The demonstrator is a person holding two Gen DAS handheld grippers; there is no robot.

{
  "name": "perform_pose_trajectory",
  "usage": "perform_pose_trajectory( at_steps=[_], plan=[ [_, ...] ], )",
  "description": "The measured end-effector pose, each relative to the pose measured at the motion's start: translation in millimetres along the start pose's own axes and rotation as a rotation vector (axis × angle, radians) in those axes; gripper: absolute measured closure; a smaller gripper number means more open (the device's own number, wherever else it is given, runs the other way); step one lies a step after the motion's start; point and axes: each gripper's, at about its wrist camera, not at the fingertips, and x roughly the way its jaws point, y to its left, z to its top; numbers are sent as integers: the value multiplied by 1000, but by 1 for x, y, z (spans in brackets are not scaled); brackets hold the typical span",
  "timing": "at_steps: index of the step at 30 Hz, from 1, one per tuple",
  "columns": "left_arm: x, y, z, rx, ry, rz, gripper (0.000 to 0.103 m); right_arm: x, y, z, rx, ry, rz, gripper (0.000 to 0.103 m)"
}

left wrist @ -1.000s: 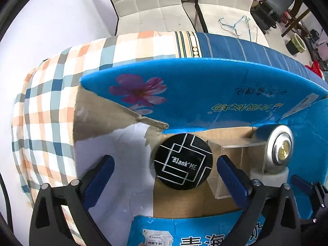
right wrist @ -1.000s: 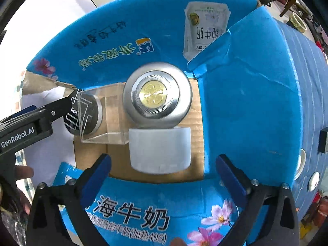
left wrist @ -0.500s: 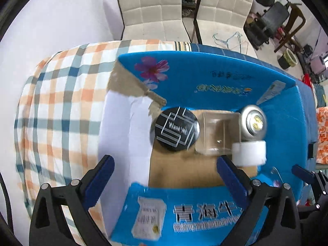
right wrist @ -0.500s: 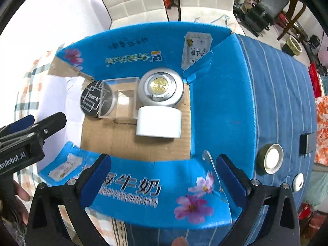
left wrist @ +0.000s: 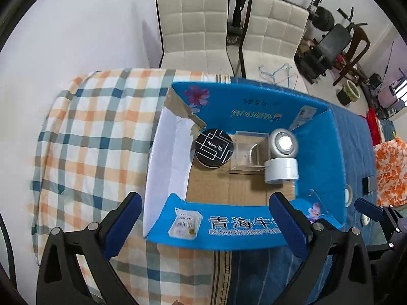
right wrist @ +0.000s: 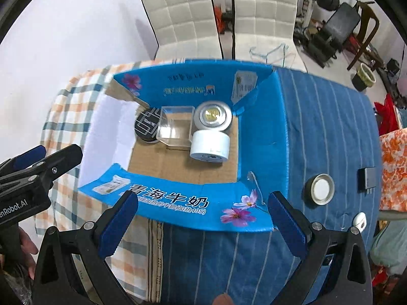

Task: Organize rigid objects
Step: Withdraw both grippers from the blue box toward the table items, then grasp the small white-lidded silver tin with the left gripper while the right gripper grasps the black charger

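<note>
An open blue cardboard box (left wrist: 254,106) (right wrist: 262,137) stands on the table. On its floor sit a black round tin (left wrist: 214,148) (right wrist: 147,125), a clear plastic box (left wrist: 248,155) (right wrist: 175,129), a silver round tin (left wrist: 282,142) (right wrist: 213,116) and a white tape roll (left wrist: 281,170) (right wrist: 210,146). My left gripper (left wrist: 203,221) is open and empty, above the box's near wall. My right gripper (right wrist: 202,216) is open and empty, also above the near wall. Outside the box lie a black-rimmed round lid (right wrist: 320,189), a dark rectangular piece (right wrist: 367,179) and a small white object (right wrist: 358,220).
The table carries a checked cloth (left wrist: 89,132) on the left and a blue striped cloth (right wrist: 325,117) on the right. Two white chairs (left wrist: 193,28) (right wrist: 264,12) stand behind the table. An orange patterned fabric (right wrist: 394,167) lies at the right edge.
Both grippers have pulled back and up from the box, so the whole box and table now show. The items in the box have not moved.
</note>
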Motion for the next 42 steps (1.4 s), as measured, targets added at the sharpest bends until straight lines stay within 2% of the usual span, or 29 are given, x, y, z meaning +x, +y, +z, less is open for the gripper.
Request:
perform_pose_trajectory(
  at_steps=[6,11,17,22,27,33,38,42],
  plan=[
    [-48,-13,-10,23,-77,0,1,-46,0,-9,-12,-49,19,0],
    [-76,-24,-18,48,-111,-18,1,-82,2,-15,-28,-90,41,0],
    [-100,-32,-21,43,-151,-28,1,-103,-16,-24,3,-116,78,0],
    [-95,-54,-24,62,-139,-31,1,-96,-68,-37,101,-94,47,0],
    [-74,-100,-27,111,-112,-81,1,-80,-151,-54,250,-40,-37,0],
    [-45,-190,-31,228,-54,-168,1,-78,-256,-69,421,-7,-100,0],
    [-23,-272,-29,326,-9,-225,1,-69,-335,-71,492,4,-165,0],
    [9,-329,-26,368,59,-256,1,-44,-387,-63,514,26,-170,0]
  ],
)
